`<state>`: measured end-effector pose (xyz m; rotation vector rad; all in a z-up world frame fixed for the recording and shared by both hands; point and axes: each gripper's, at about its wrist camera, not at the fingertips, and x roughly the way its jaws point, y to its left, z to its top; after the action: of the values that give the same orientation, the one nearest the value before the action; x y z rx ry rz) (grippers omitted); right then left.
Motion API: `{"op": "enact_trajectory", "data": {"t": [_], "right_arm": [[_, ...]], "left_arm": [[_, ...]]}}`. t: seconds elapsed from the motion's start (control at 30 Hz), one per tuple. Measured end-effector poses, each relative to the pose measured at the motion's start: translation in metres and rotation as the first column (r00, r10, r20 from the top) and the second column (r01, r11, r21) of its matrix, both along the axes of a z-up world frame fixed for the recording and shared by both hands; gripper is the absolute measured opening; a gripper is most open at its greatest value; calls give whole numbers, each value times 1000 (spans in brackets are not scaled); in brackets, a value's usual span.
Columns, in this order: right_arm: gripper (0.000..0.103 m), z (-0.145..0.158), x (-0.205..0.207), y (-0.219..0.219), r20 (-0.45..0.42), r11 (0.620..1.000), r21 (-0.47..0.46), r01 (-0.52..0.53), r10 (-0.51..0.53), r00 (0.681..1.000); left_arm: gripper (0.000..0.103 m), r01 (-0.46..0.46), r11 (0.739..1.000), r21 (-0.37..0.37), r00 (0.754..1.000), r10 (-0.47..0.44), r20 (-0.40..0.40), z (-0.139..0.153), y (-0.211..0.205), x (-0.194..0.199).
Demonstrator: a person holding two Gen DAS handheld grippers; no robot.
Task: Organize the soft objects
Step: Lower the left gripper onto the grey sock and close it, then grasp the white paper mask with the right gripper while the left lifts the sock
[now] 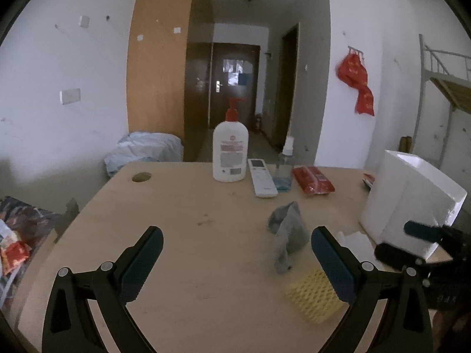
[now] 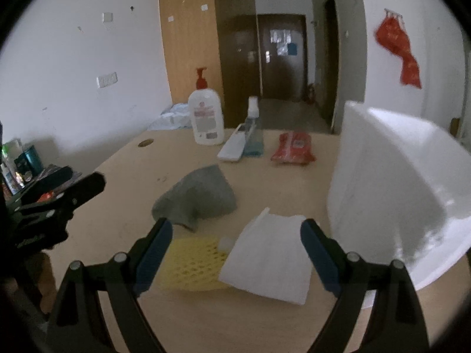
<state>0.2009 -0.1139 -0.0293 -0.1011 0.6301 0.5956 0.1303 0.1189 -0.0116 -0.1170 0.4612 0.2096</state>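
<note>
A crumpled grey cloth (image 1: 287,234) (image 2: 200,195) lies mid-table. A yellow mesh sponge (image 1: 315,295) (image 2: 194,261) lies nearer the front edge. A white folded tissue (image 2: 269,260) partly overlaps the sponge. A white foam box (image 1: 412,200) (image 2: 397,188) stands at the right. My left gripper (image 1: 237,260) is open and empty above the bare table, left of the cloth and sponge. My right gripper (image 2: 235,251) is open and empty, with its jaws on either side of the tissue and sponge, above them.
At the table's far side stand a white pump bottle (image 1: 230,150), a white remote (image 1: 262,181), a small spray bottle (image 1: 285,166) and a red packet (image 1: 313,180). A cable hole (image 1: 141,177) sits at the far left of the wooden table (image 1: 188,235).
</note>
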Motion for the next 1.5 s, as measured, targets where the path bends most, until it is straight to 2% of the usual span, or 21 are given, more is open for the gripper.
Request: {"op": "enact_trajectory", "data": {"t": [0.23, 0.47, 0.57, 0.87, 0.93, 1.0, 1.1, 1.17, 1.2, 1.23, 1.33, 1.4, 1.5], "right_arm": [[91, -12, 9, -1, -30, 1000, -19, -2, 2, 1000], [91, -26, 20, 3, -78, 999, -40, -15, 12, 997], [91, -29, 24, 6, -90, 999, -44, -22, 18, 996], [91, -33, 35, 6, -111, 999, -21, -45, 43, 993], [91, -35, 35, 8, -117, 998, -27, -55, 52, 992], [91, -37, 35, 10, -120, 998, -34, -61, 57, 991], [91, -40, 37, 10, -128, 997, -40, -64, 59, 990], [91, -41, 38, 10, -132, 997, -43, -66, 59, 990], [91, -42, 39, 10, -134, 997, -47, -67, 60, 989], [91, -42, 40, 10, -135, 997, -49, -67, 60, 989], [91, -44, 41, 11, -140, 996, -62, -68, 58, 988], [91, -45, 40, 11, -134, 995, -69, -73, 63, 989], [91, -47, 40, 14, -140, 993, -86, -78, 66, 988]], "left_arm": [[101, 53, 998, -20, 998, -54, -31, -11, -4, 31], [100, 104, 993, -58, 987, -110, -118, -26, -8, 67], [98, 104, 992, -76, 981, -114, -155, -33, -7, 81], [79, 144, 985, -100, 955, -165, -248, -46, -15, 112], [71, 155, 981, -117, 949, -181, -260, -50, -16, 116], [66, 161, 979, -127, 946, -190, -263, -53, -16, 119], [43, 176, 973, -147, 935, -212, -284, -60, -16, 124], [32, 180, 972, -154, 928, -220, -301, -64, -16, 126], [20, 181, 971, -155, 927, -221, -304, -65, -16, 126], [12, 181, 971, -156, 927, -222, -304, -65, -16, 126], [7, 195, 965, -177, 921, -242, -306, -68, -15, 126], [6, 191, 963, -188, 921, -242, -305, -69, -14, 126], [6, 184, 969, -166, 936, -224, -272, -63, -13, 120]]}}
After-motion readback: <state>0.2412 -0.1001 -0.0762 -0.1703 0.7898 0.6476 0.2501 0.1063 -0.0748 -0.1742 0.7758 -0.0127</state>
